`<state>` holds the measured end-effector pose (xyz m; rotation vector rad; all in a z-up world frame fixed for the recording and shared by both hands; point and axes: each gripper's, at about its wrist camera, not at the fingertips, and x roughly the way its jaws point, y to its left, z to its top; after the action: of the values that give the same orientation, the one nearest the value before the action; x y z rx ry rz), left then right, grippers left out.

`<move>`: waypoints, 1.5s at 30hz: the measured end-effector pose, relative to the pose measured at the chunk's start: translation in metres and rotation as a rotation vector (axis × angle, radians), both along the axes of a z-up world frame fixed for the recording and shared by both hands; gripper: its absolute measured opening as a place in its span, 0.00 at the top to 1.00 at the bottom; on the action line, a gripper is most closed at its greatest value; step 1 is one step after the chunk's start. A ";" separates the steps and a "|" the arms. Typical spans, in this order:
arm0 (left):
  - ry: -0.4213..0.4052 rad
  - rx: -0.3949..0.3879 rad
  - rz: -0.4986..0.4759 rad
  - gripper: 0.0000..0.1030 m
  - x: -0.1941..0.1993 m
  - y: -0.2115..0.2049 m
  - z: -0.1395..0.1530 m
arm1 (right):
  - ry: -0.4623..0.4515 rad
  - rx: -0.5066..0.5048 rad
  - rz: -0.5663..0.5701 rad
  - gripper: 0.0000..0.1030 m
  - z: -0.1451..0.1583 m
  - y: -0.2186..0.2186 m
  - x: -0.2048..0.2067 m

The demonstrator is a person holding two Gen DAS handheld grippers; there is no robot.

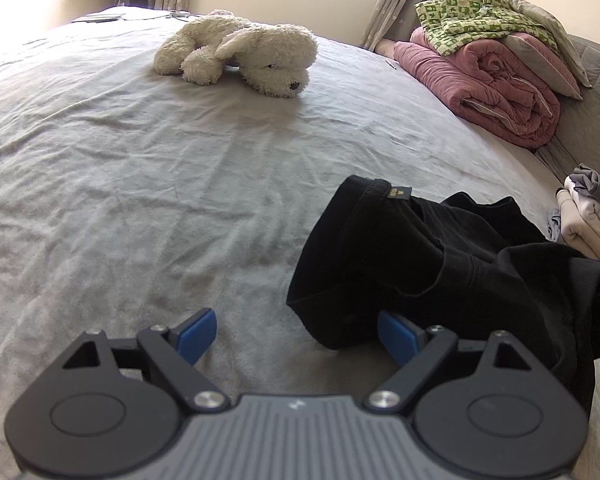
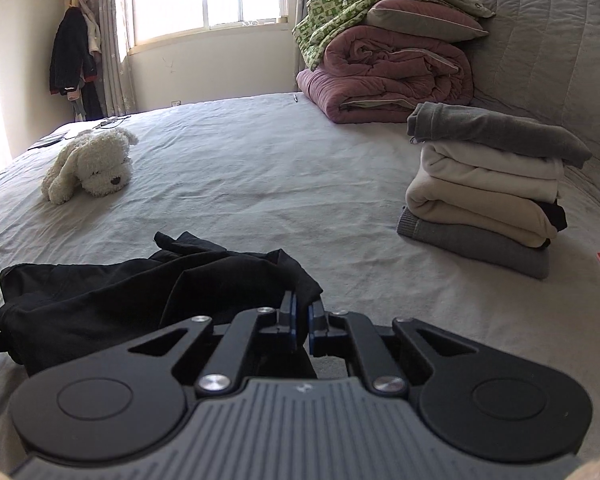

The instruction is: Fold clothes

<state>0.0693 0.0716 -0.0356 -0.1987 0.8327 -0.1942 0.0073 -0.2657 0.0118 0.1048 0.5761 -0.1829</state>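
Right gripper (image 2: 301, 322) clamped on black garment (image 2: 100, 300) edge; left gripper (image 1: 296, 334) jaws wide apart, right pad under garment.

Both tools look alike: the left gripper (image 1: 296, 332) and right gripper (image 2: 301, 322) have black linkage arms, silver pivot screws, round black side discs, a ribbed grey body behind, and blue pads (image 1: 196, 336) at the tips.

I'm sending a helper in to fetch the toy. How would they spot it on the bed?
On the grey bed, look away from the headboard and the folded clothes stack, towards the window side. The plush dog lies alone there: fluffy, cream-white, dark nose, unlike any fabric pile.
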 end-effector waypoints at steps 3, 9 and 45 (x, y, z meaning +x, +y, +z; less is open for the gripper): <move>-0.008 -0.023 0.000 0.14 -0.002 0.002 0.006 | 0.012 0.014 -0.023 0.94 0.002 -0.014 -0.010; -0.037 -0.075 0.007 0.12 0.010 0.001 0.020 | 0.051 0.056 -0.054 0.94 0.000 -0.044 -0.026; -0.277 0.339 -0.009 0.93 0.082 -0.084 0.079 | 0.100 0.340 -0.025 0.94 -0.025 -0.059 -0.004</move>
<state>0.1514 -0.0126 0.0432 0.1483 0.5790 -0.0835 0.0029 -0.3243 -0.0131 0.4341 0.7020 -0.1131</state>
